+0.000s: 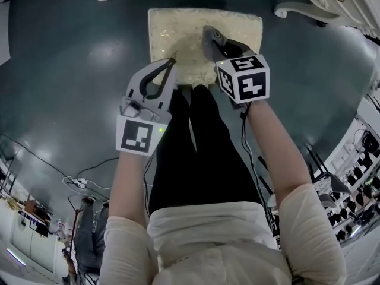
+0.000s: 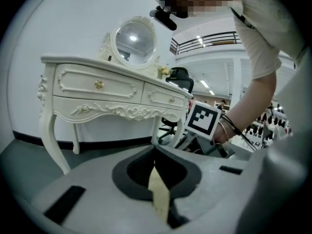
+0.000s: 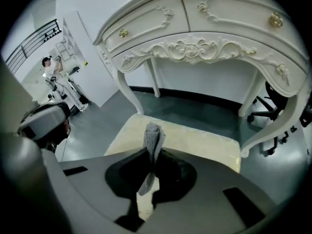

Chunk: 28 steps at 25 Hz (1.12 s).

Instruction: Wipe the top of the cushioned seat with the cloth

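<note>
Right gripper view: grey cloth [image 3: 152,139] pinched upright in the right hand-held gripper [image 3: 149,165], over the cushioned seat [image 3: 204,143].
Head view: cream seat lies far centre on the dark floor [image 1: 65,70]; cloth over its right part, contact unclear. Left hand-held gripper [image 1: 171,61], jaws pressed together with nothing between them, sits over the seat's near-left edge. White dressing table [image 3: 195,28] stands just beyond the seat.

Grey knit cloth [image 3: 153,133] — bunched, upright, clamped in right gripper [image 3: 150,155] — above cream, square cushioned seat [image 3: 195,139]
</note>
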### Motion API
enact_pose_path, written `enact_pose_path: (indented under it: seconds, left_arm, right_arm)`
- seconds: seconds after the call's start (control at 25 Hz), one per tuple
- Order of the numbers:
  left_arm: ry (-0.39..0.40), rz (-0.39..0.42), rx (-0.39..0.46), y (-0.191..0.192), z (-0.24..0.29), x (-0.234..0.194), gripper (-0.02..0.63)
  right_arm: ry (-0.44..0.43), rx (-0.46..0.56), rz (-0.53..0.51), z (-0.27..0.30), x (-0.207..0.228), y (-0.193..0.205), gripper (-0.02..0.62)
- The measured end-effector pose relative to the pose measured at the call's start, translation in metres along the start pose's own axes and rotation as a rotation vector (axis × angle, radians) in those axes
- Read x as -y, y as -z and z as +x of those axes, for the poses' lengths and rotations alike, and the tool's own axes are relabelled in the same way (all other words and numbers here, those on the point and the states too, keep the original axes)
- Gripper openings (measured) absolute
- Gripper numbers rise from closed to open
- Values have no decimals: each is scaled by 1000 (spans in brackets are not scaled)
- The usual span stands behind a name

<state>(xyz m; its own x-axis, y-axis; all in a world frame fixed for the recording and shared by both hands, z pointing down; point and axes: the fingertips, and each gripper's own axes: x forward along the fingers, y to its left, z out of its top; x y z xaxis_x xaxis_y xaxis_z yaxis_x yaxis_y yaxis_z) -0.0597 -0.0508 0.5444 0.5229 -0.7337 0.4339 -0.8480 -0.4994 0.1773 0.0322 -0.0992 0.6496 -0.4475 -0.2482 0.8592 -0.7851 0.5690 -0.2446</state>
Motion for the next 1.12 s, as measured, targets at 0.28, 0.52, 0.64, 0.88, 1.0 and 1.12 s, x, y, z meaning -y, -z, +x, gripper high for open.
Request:
enact_pose_path:
  seconds: [0.28, 0.52, 0.64, 0.88, 1.0, 1.12]
  left_arm:
    - [-99, -59, 12, 18, -56, -61, 2]
    - [-97, -59, 13, 29, -84, -93, 2]
    - [-108, -64, 9, 32, -89, -104, 2]
    - [-130, -108, 18, 44, -86, -102, 2]
    - [-113, -116, 4, 47, -79, -90, 2]
    - [-106, -119, -2, 47, -70, -77, 2]
  right_arm:
    - [-91, -17, -33, 39, -94, -12, 28]
    - [-122, -42, -32, 64, -137, -16, 26]
    - [-120, -58, -32, 76, -142, -14, 26]
    - [-120, -82, -36, 92, -135, 0, 28]
    - [-124, -73, -48, 89, -129, -1, 26]
    - [-123, -73, -53, 81, -117, 0, 26]
